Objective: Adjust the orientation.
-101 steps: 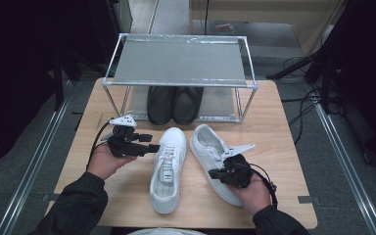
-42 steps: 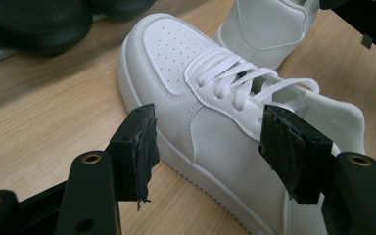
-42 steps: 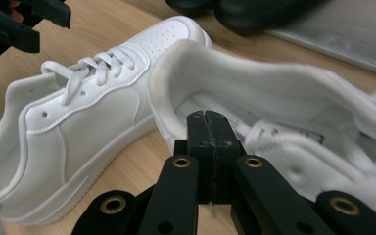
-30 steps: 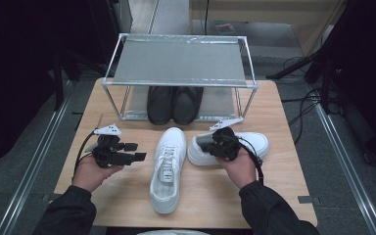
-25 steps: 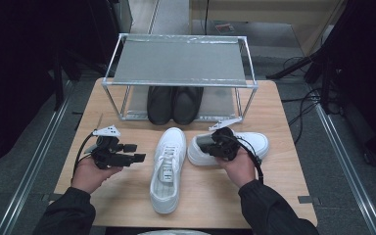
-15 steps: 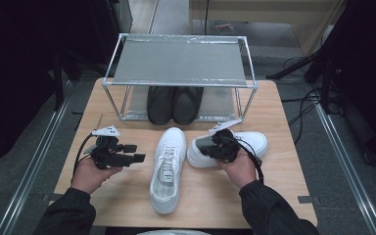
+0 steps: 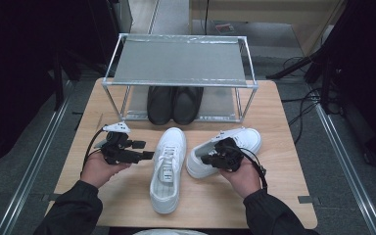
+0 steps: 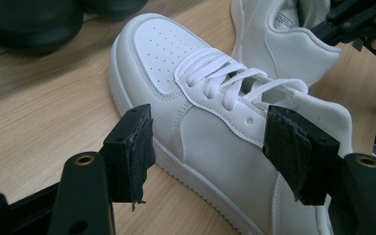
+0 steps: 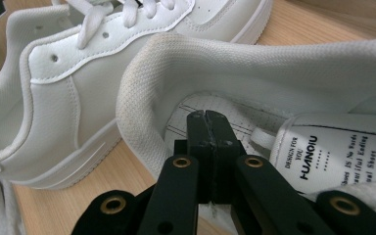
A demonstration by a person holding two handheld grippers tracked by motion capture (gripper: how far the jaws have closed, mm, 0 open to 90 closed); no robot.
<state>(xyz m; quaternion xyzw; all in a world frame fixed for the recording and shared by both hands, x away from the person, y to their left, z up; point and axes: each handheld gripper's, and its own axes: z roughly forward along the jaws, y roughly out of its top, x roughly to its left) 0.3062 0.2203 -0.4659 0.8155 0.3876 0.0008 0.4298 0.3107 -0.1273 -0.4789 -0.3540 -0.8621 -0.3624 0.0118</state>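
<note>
Two white sneakers lie on the wooden table point(image 7: 284, 196). The left sneaker point(image 7: 169, 166) points its toe toward the rack. The right sneaker point(image 7: 247, 139) lies crosswise, toe to the right. My left gripper point(image 7: 145, 150) hovers just left of the left sneaker point(image 8: 215, 98), open, with the shoe's side ahead of its pads point(image 8: 132, 152) and nothing touching them. My right gripper point(image 7: 210, 157) sits at the heel end of the right sneaker. Its jaws point(image 9: 205, 117) are shut against each other, tips inside the shoe's opening point(image 9: 254, 63) above the insole, with nothing seen between them.
A metal-framed rack point(image 7: 181, 61) stands at the back of the table, with a pair of black shoes point(image 7: 174, 104) on its lower shelf. Bare wood lies in front of the sneakers and along the right side. Dark floor and rails surround the table.
Since the earliest frame the right sneaker has been turned crosswise and the right hand has come up to its heel. Over the last second nothing visibly moves.
</note>
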